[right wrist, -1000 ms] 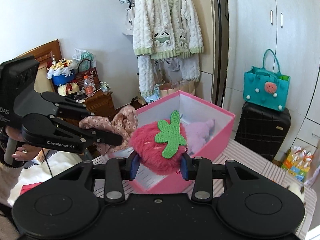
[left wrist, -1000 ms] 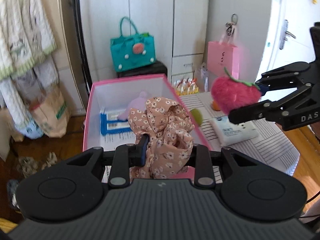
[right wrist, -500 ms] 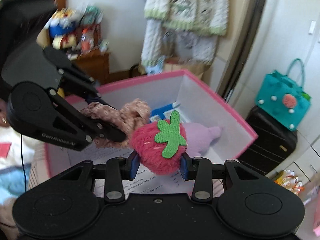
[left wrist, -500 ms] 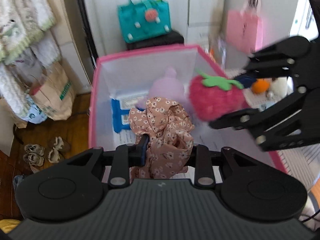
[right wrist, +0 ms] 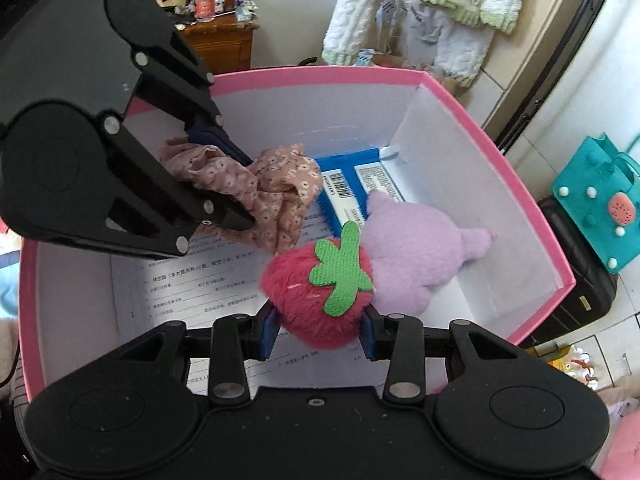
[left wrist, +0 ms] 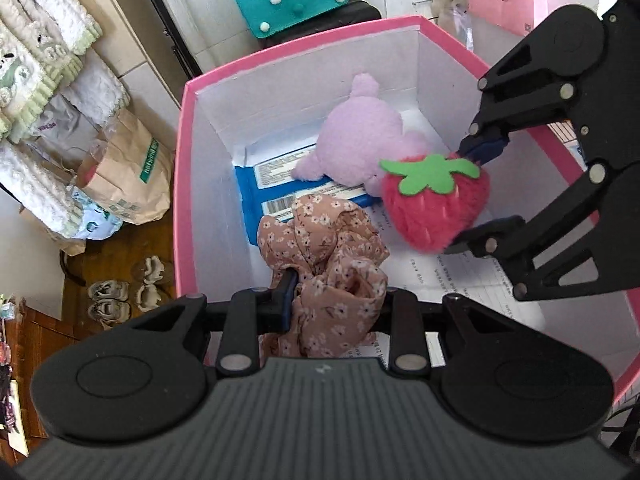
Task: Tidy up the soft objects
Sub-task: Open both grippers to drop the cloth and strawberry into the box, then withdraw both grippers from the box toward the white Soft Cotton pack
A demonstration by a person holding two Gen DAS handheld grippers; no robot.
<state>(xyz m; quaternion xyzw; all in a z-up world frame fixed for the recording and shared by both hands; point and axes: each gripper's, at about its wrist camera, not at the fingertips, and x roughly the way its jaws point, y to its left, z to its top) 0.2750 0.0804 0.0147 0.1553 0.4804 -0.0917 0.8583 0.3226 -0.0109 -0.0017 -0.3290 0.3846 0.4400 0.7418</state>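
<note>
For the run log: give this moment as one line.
left tool: shut on floral scrunchie | right tool: shut on strawberry plush | both over pink box | inside: purple plush, blue packet

hidden: left claw [left wrist: 332, 300] tips under floral cloth [left wrist: 324, 264] | grip probably closed

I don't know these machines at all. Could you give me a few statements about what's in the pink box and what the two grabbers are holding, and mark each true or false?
1. The left gripper holds a floral scrunchie. True.
2. The right gripper is empty. False: its fingers clamp a strawberry plush.
3. A purple plush toy lies inside the pink box. True.
4. The box bottom is bare. False: a blue wipes pack and a printed sheet lie there.
5. Both held items hang over the box. True.
</note>
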